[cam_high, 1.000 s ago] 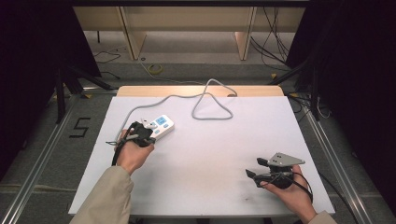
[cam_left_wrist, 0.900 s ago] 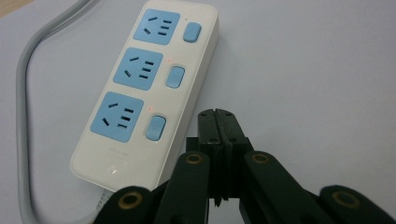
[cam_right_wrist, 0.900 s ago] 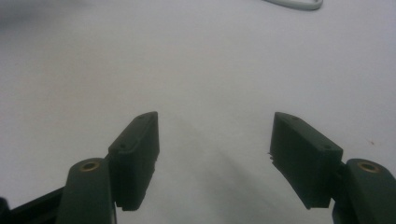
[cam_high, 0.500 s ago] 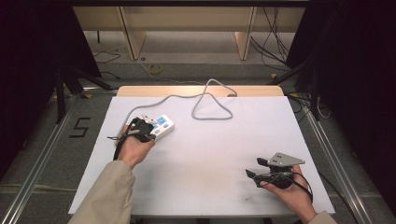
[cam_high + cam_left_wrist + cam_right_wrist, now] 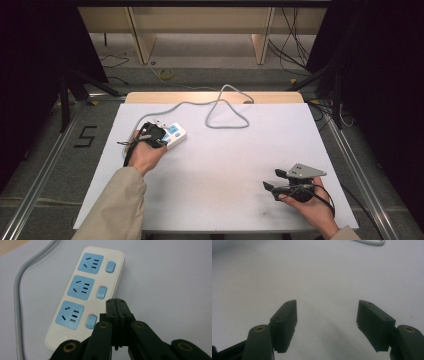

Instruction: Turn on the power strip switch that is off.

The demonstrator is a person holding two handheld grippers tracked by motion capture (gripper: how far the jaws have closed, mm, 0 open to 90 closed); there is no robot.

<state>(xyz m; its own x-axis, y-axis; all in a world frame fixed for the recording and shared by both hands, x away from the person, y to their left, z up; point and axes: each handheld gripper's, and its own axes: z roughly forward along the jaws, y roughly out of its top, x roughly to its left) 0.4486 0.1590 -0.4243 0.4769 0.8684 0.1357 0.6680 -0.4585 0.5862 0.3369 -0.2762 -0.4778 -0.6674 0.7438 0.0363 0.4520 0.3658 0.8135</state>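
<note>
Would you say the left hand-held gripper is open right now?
No, in the left gripper view the left hand-held gripper has its two black jaws pressed together, just right of the power strip.

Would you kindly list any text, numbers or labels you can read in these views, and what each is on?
"5": black mark on the floor left of the table.
Power strip: faint marking near its lower end, too blurred to read; sockets and switches carry no legible text.

White power strip [image 5: 172, 134] with grey looped cable [image 5: 220, 107] lies on white table [image 5: 225, 165].
</note>
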